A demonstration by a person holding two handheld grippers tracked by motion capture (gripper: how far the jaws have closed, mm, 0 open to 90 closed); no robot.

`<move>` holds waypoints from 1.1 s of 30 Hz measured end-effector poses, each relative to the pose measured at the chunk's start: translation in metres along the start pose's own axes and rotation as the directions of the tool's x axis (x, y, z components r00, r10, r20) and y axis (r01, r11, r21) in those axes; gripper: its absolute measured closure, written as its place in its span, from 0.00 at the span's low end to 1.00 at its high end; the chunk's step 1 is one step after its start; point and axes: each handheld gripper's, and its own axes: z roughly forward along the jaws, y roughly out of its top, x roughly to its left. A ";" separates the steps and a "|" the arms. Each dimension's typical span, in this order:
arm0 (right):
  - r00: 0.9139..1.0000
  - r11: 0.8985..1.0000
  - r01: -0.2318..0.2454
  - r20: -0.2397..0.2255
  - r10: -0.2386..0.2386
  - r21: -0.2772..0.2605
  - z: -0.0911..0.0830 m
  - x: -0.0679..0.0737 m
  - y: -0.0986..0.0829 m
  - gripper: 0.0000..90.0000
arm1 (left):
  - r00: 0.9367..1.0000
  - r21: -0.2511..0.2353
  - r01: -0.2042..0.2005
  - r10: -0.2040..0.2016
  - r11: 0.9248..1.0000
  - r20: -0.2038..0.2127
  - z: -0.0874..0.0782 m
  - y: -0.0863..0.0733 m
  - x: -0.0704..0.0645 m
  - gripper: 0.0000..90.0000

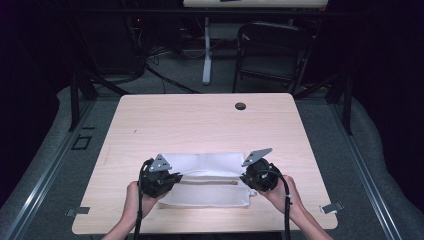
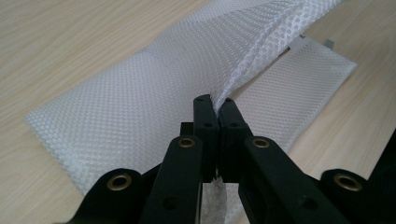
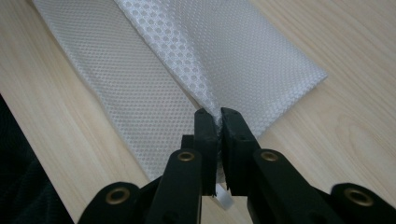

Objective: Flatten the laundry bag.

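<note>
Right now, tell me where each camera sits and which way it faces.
High view: above the person's side, facing forward and down on the table; forearms, left gripper, right gripper.
Left gripper view: along its jaws, shut on the mesh bag.
Right gripper view: along its jaws, shut likewise.
All three share the bag.

Looks like a lab or recording studio rather than a home. Pale wood worktop (image 1: 210, 120) at frame centre, standing alone, with a round cable port (image 1: 240, 106) near its far edge. Dark surroundings left and right, black frame struts (image 1: 75, 97) rising at the upper left and upper right. Grey carpeted floor (image 1: 65, 150) around, with a metal rail (image 1: 367, 175) running along the lower right. Loose cables (image 1: 155, 55) bunched on the floor at upper centre-left, beside a white desk leg (image 1: 206, 47). Black folding chair (image 1: 272, 55) at upper centre-right, behind the worktop. Edge of a second pale tabletop (image 1: 255, 3) along the top.
</note>
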 end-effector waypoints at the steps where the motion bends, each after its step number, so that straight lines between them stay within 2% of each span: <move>1: 1.000 1.000 -0.010 -0.010 0.010 0.000 0.000 -0.001 -0.001 0.97 | 1.000 0.005 0.001 -0.001 1.000 0.009 0.000 0.000 -0.001 0.98; 6: 1.000 1.000 -0.008 -0.016 0.008 0.002 -0.006 -0.001 -0.003 0.97 | 1.000 0.032 -0.008 0.007 0.999 0.021 -0.003 -0.004 -0.009 0.98; 9: 1.000 1.000 -0.009 -0.013 0.009 -0.004 -0.012 -0.001 -0.003 0.97 | 1.000 0.026 -0.011 0.010 1.000 0.009 -0.006 -0.002 -0.012 0.98; 16: 1.000 0.999 -0.024 0.001 0.024 -0.031 -0.015 -0.007 0.000 0.97 | 1.000 0.002 -0.006 0.007 1.000 -0.007 -0.009 0.010 -0.007 0.99; 19: 0.999 0.998 -0.047 -0.002 0.046 -0.047 -0.016 -0.011 0.001 0.95 | 1.000 -0.005 -0.005 0.005 1.000 -0.013 -0.010 0.019 -0.004 0.99; 24: 0.997 0.994 -0.079 -0.004 0.079 -0.074 -0.020 -0.018 -0.001 0.89 | 1.000 -0.003 0.006 -0.006 1.000 -0.029 -0.011 0.034 0.004 0.99; 33: 0.993 0.988 -0.118 -0.003 0.118 -0.098 -0.034 -0.026 -0.008 0.70 | 0.997 -0.004 0.066 -0.066 0.998 -0.040 -0.011 0.053 0.022 0.99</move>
